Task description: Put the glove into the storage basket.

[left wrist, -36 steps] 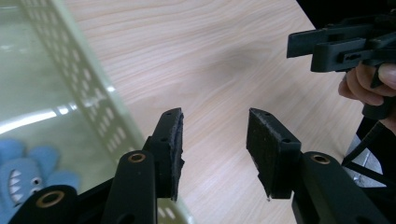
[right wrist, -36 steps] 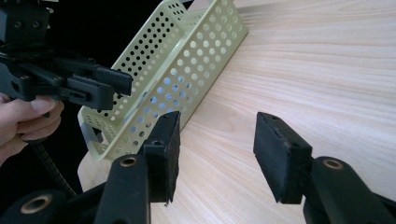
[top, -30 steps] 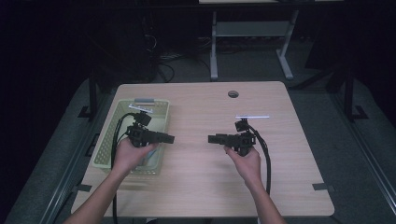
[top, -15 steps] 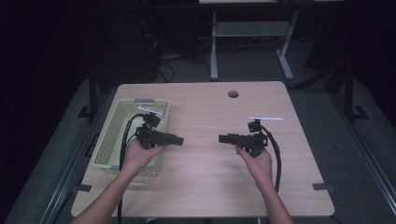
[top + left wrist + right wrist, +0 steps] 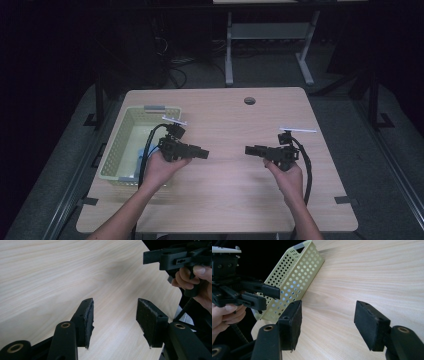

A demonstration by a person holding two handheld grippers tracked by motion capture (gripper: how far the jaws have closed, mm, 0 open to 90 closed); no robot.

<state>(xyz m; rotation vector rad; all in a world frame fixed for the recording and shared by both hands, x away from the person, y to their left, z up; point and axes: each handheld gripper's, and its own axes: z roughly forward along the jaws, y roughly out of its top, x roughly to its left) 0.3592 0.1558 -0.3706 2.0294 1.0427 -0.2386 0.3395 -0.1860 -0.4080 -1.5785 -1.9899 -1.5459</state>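
On the wooden counter [image 5: 225, 200], seen from the high view, a pale green perforated basket [image 5: 120, 145] sits along the left edge, with something light blue lying inside it near its front end. The left gripper [image 5: 202, 153] is held just beside the basket's right wall, above the counter, pointing toward the right edge. The right gripper [image 5: 248, 149] is held over the right half of the counter and points back toward the left one, so the two face each other across a bare middle stretch, well apart. A black cable trails from each gripper toward the front edge. A small round hole [image 5: 249, 101] lies near the far edge.

In the left gripper view, its fingers [image 5: 87, 315] stand clearly apart with nothing between them, only bare wood grain below. The right gripper [image 5: 150, 257] shows at the upper right, gripped by a hand [image 5: 197, 280].

In the right gripper view, its own fingers [image 5: 369, 322] are likewise spread wide and empty above the counter. The basket [image 5: 294, 277] stands beyond them at the counter's edge, and the left gripper [image 5: 265, 296] shows in front of it, held by a hand [image 5: 224, 315].
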